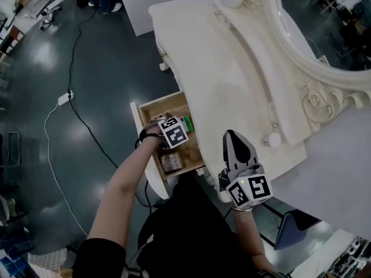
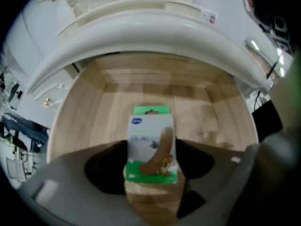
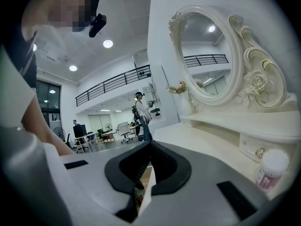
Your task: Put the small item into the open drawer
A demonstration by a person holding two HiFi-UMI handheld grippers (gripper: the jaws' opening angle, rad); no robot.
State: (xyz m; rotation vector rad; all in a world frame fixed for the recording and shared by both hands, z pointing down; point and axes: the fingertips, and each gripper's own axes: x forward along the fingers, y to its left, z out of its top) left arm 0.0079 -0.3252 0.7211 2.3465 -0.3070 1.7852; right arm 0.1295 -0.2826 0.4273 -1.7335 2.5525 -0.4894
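Head view: left tongs (image 1: 178, 129) reached into the open pale wooden drawer (image 1: 164, 102) of the cream-white carved desk (image 1: 220, 80). Right tongs (image 1: 233, 139) hung at the desk's front edge.

Left gripper view: tongs clamped on the small white-and-green cardboard box (image 2: 151, 147), above the drawer floor.

Right gripper view: tongs closed together, holding nothing.

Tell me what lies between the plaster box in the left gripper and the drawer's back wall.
Nothing but bare wooden drawer floor separates the plaster box from the back wall; the left gripper view shows it.

Left gripper (image 1: 178, 126) extended forward, jaws gripping small box (image 2: 151, 147), right gripper (image 1: 232, 136) jaws together
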